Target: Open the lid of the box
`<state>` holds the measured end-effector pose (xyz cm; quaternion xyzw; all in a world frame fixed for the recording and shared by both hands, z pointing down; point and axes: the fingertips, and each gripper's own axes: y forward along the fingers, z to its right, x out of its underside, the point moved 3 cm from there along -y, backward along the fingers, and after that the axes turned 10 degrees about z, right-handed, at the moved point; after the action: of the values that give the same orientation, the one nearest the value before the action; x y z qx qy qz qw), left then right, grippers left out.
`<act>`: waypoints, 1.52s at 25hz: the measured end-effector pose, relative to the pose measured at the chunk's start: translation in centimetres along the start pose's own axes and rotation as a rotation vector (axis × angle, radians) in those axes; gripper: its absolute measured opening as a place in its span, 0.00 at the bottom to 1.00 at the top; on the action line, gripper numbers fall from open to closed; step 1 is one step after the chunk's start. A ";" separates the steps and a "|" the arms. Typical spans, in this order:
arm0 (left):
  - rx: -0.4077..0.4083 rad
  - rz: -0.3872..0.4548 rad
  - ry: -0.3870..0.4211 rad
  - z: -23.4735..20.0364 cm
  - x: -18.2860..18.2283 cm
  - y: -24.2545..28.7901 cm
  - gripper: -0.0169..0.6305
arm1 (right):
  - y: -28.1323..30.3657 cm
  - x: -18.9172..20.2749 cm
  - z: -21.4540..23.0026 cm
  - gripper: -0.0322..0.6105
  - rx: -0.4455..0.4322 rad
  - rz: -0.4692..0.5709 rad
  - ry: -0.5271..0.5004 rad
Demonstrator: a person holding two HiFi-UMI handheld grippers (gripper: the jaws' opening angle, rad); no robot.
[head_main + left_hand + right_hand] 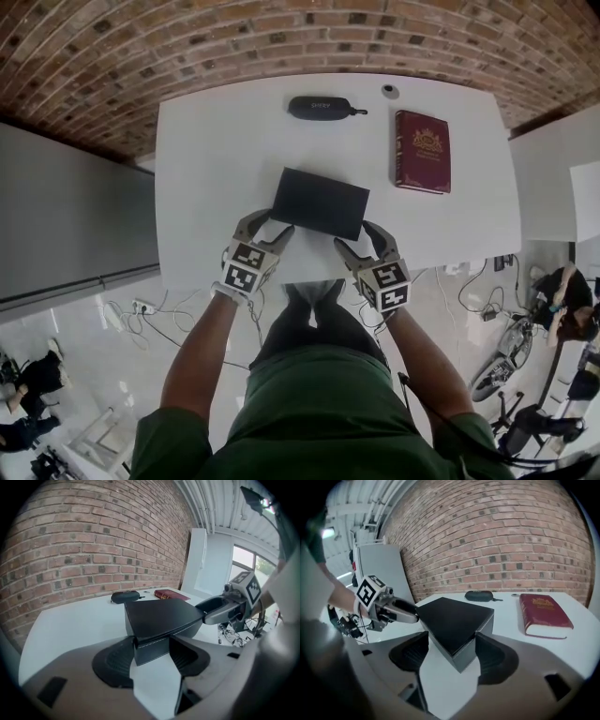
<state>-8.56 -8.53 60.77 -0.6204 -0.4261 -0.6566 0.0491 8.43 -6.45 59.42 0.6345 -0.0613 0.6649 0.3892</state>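
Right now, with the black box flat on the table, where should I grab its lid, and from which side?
Probably grip the lid by its near edge, just above the stitched seam, coming from the person's side. The black box lies flat with both near corners turned toward the grippers: the left gripper pinches the near left corner, the right gripper straddles the other, fingers apart.

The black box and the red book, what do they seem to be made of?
Black box: probably matte faux leather over a stiff shell; pale stitching runs along its lid edge. Red book: hardcover, leather-look or cloth, with gold embossing.
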 end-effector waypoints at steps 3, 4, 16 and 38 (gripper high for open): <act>-0.001 -0.005 -0.001 -0.1 0.0 0.0 0.38 | 0.1 0.1 0.1 0.51 0.004 -0.012 -0.056; -0.001 -0.011 0.005 -0.2 0.1 -0.1 0.38 | 0.0 0.1 0.2 0.48 0.010 -0.012 -0.062; 0.017 0.017 0.022 -0.6 -0.7 -0.3 0.36 | 0.3 0.1 0.1 0.48 0.020 0.003 -0.046; 0.018 0.043 -0.218 -1.0 -1.7 -0.2 0.35 | 0.3 0.3 0.6 0.43 0.028 -0.016 0.168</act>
<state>-9.06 -9.76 59.31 -0.6965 -0.4214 -0.5804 0.0221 8.77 -6.87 59.92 0.5822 -0.0140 0.7136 0.3894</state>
